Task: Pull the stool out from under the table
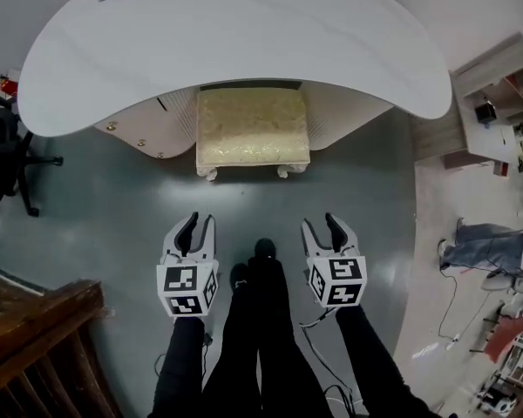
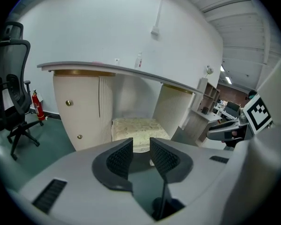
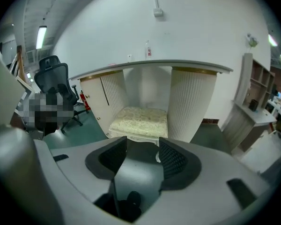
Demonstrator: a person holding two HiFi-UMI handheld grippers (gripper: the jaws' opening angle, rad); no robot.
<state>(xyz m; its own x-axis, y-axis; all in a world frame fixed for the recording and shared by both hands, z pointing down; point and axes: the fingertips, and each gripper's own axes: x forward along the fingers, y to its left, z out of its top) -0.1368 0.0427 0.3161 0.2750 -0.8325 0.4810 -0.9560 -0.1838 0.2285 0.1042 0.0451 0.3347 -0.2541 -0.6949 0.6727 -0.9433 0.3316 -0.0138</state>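
- Two grippers are hanging side by side above the green floor [image 1: 113, 198], the left gripper [image 1: 199, 223] and the right gripper [image 1: 324, 225], both pointing toward the stool [image 1: 253, 127] and well apart from it.
- The left gripper's jaws are standing a little apart, with only floor and the stool's front showing in the gap.
- The right gripper's jaws are standing wider apart, likewise clamping nothing.
- The stool, with a pale gold patterned cushion and short white legs, is sitting between the two ribbed cream pedestals of the white curved table [image 1: 227, 33], its far end reaching under the tabletop's inward-curving edge.
- A black office chair [image 1: 4, 155] is standing left of the table, and a red fire extinguisher [image 2: 36, 105] is standing by the wall behind it.
- The person's dark-trousered legs [image 1: 261, 338] are showing between the grippers.
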